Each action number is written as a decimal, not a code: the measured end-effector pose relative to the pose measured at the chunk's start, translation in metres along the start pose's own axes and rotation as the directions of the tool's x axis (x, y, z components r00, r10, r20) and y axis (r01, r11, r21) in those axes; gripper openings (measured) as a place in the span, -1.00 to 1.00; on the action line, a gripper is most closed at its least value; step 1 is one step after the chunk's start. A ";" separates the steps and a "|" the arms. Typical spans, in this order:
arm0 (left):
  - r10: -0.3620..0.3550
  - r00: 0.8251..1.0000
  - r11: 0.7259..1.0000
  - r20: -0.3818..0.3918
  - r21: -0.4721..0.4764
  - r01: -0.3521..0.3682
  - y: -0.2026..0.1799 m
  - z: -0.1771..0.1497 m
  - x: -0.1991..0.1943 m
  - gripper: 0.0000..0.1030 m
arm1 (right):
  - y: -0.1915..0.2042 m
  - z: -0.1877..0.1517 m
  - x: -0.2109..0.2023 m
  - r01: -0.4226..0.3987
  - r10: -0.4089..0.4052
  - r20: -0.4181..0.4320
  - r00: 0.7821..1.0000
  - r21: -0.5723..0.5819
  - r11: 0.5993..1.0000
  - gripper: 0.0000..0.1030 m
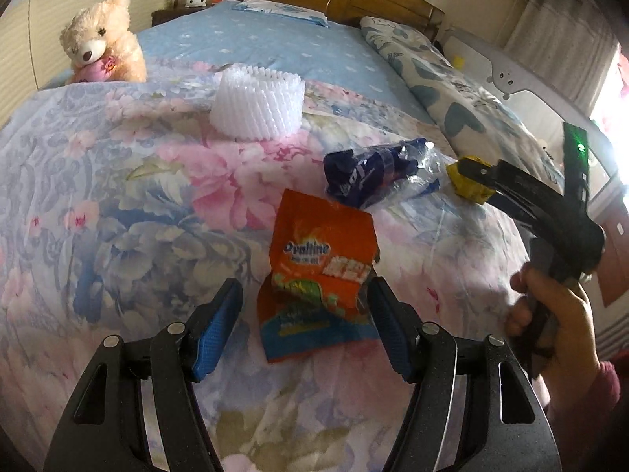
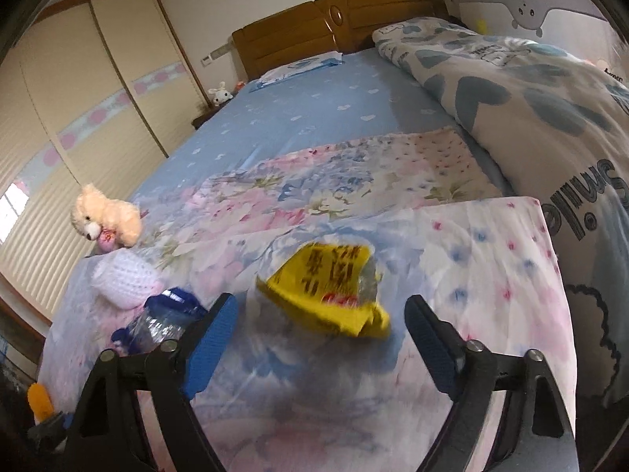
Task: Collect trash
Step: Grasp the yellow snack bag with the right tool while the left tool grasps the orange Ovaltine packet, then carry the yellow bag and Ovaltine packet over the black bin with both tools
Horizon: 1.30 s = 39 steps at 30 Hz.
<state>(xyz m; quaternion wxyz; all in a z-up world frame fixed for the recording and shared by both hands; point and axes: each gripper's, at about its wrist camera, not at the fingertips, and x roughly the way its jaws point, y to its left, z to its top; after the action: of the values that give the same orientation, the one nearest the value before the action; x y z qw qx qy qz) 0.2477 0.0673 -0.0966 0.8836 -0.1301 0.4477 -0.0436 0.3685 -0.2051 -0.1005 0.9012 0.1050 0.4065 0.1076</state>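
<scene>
An orange snack wrapper reads "Ovaltine". A duvet with blue hearts reads "Smile". A yellow wrapper carries red characters, too blurred to read.

Snack packet lies on bed between left gripper jaws; foam net ahead; crushed bottle ahead-right.

A bed under a floral quilt filled the frame; on the quilt lay an orange wrapper at centre, a blue wrapper, a yellow wrapper, white foam netting and, upper left, a teddy bear.
</scene>
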 end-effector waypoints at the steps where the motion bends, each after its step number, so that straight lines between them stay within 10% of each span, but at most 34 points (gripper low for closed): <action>1: 0.000 1.000 1.000 0.002 0.007 0.000 -0.001 -0.001 0.000 0.30 | 0.000 0.000 0.001 0.006 -0.006 -0.003 1.000 -0.002 1.000 0.15; 5: 0.002 1.000 0.999 -0.001 0.042 -0.002 -0.006 -0.004 0.002 -0.13 | -0.002 -0.006 -0.001 0.008 -0.008 -0.019 1.000 0.007 1.000 -0.61; 9: -0.008 1.000 0.998 0.023 0.064 0.006 -0.009 -0.004 -0.003 -0.37 | -0.004 -0.022 -0.023 -0.014 0.014 -0.002 1.000 0.017 1.000 -0.68; 11: -0.021 1.000 0.997 0.020 0.072 0.020 -0.011 -0.005 -0.004 -0.98 | -0.005 -0.031 -0.033 -0.027 0.027 -0.002 1.000 0.025 0.999 -0.69; 39: -0.196 0.980 0.955 -0.019 0.225 0.195 -0.090 -0.064 -0.048 -0.99 | -0.024 -0.152 -0.182 -0.146 0.139 0.052 0.989 0.159 0.976 -0.70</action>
<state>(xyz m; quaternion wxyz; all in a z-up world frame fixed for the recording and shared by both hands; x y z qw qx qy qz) 0.1707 -0.0219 -0.0713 0.8848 -0.0725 0.4232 -0.1811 0.1384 -0.2637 -0.0764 0.8878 0.2091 0.3867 0.1364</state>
